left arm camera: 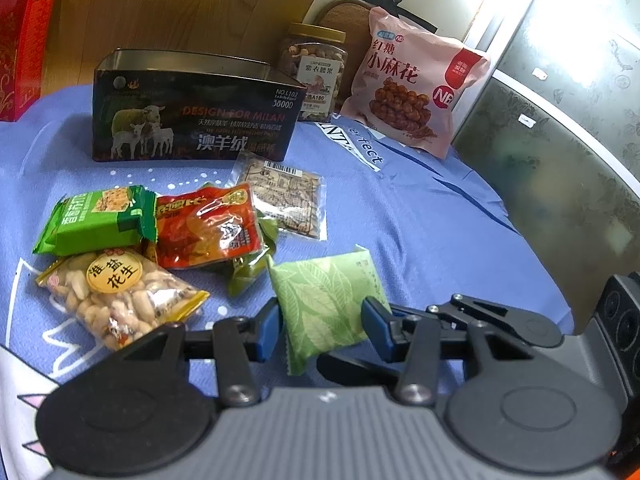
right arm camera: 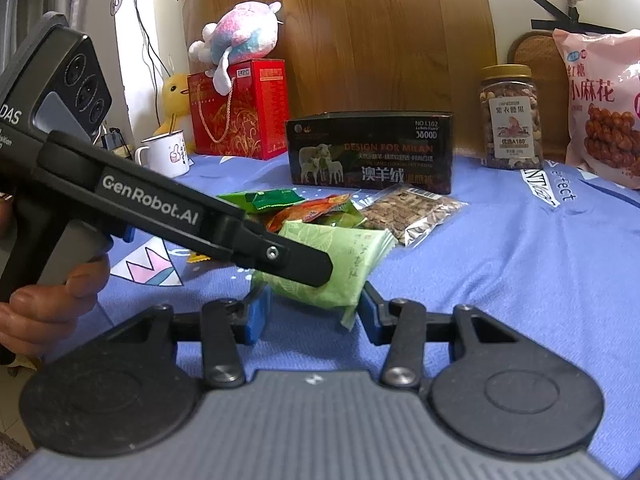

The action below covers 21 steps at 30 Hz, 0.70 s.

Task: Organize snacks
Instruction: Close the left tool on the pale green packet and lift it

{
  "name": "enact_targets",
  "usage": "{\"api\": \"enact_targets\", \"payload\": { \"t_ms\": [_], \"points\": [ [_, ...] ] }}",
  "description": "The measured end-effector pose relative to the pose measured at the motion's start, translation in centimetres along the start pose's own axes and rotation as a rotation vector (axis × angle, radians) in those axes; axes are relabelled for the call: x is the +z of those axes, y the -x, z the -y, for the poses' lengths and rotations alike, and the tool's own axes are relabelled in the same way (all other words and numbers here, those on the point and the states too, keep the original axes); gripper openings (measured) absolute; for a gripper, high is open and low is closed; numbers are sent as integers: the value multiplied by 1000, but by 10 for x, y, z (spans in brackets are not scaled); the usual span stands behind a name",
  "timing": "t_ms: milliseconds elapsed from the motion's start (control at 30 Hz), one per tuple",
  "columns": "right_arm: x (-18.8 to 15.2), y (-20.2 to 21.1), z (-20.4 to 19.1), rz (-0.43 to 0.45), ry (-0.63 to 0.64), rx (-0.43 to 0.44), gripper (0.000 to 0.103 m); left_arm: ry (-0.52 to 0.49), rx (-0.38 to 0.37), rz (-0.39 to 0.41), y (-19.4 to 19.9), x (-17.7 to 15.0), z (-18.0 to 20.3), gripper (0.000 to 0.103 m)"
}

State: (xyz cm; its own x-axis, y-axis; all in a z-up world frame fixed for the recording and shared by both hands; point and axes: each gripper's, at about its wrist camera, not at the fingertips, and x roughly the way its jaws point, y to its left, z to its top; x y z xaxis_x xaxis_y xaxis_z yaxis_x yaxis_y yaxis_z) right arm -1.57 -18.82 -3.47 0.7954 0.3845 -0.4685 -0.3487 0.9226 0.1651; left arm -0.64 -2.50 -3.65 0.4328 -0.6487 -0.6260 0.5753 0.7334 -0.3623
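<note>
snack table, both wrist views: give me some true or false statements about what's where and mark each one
1. The pale green leaf-print packet lies between the left tongs' blue fingers. True.
2. The dark rectangular tin with sheep on it has its lid on. False: its top is open.
3. The clear bag of peanuts with a yellow round label lies inside the tin. False: it lies on the blue cloth, in front of the tin.
4. The clear plastic jar of nuts stands upright beside the pink bag of twisted dough snacks. True.
5. The red gift box with a cord handle has a plush toy on top. True.
</note>
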Motion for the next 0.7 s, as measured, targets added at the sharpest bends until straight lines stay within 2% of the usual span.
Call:
{"api": "enact_targets", "payload": {
  "t_ms": [700],
  "points": [
    [0, -2, 1, -15, 1, 0, 50, 11, 1, -12, -4, -2, -3, 45]
  ]
}}
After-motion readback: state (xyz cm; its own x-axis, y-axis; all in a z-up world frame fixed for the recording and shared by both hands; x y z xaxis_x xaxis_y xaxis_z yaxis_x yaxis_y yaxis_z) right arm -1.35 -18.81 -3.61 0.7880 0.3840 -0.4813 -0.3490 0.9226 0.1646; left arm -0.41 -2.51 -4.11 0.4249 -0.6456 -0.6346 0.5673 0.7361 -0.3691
